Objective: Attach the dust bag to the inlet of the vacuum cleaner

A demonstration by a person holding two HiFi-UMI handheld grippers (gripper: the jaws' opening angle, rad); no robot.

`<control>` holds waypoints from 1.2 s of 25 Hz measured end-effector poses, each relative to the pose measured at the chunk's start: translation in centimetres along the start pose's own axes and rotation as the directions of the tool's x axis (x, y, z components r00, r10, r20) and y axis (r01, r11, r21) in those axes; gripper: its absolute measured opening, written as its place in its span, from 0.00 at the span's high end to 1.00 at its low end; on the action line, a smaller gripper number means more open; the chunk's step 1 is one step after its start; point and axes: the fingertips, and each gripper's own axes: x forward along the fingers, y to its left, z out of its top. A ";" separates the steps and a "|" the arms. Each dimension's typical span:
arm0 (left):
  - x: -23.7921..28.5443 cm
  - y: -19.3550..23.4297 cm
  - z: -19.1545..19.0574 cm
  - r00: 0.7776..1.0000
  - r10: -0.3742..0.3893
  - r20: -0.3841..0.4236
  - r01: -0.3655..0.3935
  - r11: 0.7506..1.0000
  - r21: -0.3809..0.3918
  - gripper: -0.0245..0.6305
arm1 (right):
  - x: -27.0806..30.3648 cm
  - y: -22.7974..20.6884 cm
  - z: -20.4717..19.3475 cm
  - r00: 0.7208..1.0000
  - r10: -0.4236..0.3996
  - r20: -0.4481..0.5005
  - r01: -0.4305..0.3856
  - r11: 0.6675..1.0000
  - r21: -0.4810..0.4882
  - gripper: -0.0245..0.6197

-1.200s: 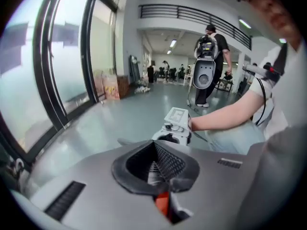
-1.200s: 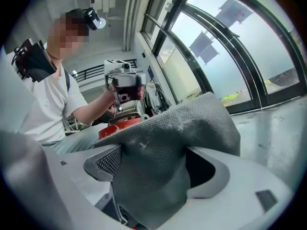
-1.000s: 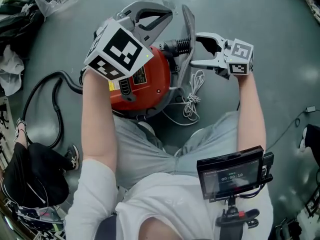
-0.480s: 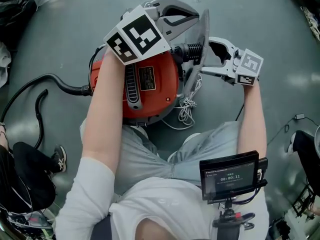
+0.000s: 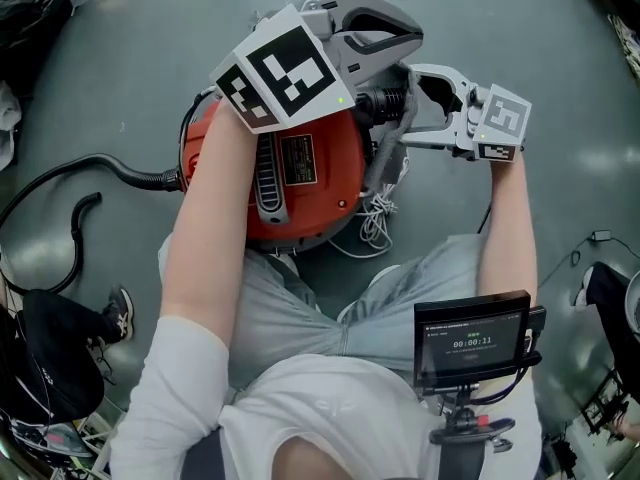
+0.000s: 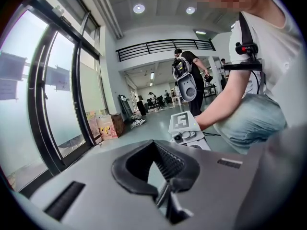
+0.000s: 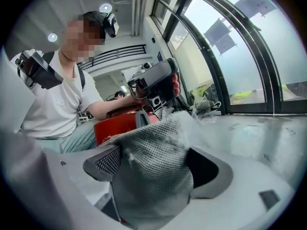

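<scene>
Down on grey floor point(image 5: 560, 28): one red vacuum point(image 5: 310, 178), one black hose point(image 5: 100, 168), one white cord point(image 5: 378, 218). One grey mesh bag point(image 7: 153, 166), pinched in right gripper point(image 5: 405, 138), just beside vacuum's front. Left gripper point(image 5: 412, 40) over vacuum, jaws together, empty.

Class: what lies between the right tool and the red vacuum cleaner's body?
The grey dust bag, gripped by the right tool, hangs between it and the vacuum cleaner, beside the black ribbed inlet. The head view shows this.
</scene>
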 end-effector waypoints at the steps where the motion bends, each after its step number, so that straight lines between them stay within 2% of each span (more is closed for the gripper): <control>1: 0.1 -0.1 0.0 1.000 -0.004 -0.006 0.004 1.000 0.009 0.96 | 0.3 0.0 0.2 1.000 0.005 -0.001 -0.005 1.000 -0.002 0.30; 6: -0.1 0.3 0.3 1.000 0.015 0.005 -0.015 1.000 0.006 0.96 | -0.2 -0.2 0.2 1.000 -0.006 0.010 0.005 1.000 0.020 0.30; 12: 1.0 -0.6 0.6 0.999 -0.044 0.002 0.044 0.998 0.044 0.96 | -2.9 -1.3 -1.5 0.999 -0.041 0.006 0.041 0.997 0.066 0.30; 15: 1.7 -0.6 -0.1 0.998 -0.029 -0.055 0.034 0.996 0.087 0.96 | -4.0 -1.6 -2.7 0.999 -0.048 -0.020 0.049 0.995 0.089 0.30; 18: 2.4 -1.4 -2.1 0.986 -0.014 -0.165 0.045 0.981 0.187 0.96 | -4.3 -1.4 -3.5 0.998 -0.057 -0.029 0.060 0.993 0.097 0.30; 20: 2.1 -1.8 -2.6 0.982 -0.019 -0.190 0.060 0.975 0.215 0.96 | -2.7 -0.8 -3.0 0.999 -0.044 0.002 0.044 0.995 0.084 0.30; 22: 1.7 -1.7 -2.4 0.984 -0.015 -0.177 0.053 0.976 0.211 0.96 | -1.6 -0.5 -2.4 0.999 -0.046 0.008 0.045 0.997 0.061 0.30; 26: 1.8 -1.5 -1.9 0.989 -0.009 -0.145 0.037 0.981 0.190 0.96 | -0.9 -0.3 -2.0 0.998 -0.057 -0.037 0.057 0.998 0.007 0.30; 30: 1.5 -1.3 -1.2 0.991 -0.002 -0.130 0.026 0.983 0.184 0.96 | 0.2 0.2 -1.1 0.995 -0.026 -0.099 0.018 0.996 -0.082 0.30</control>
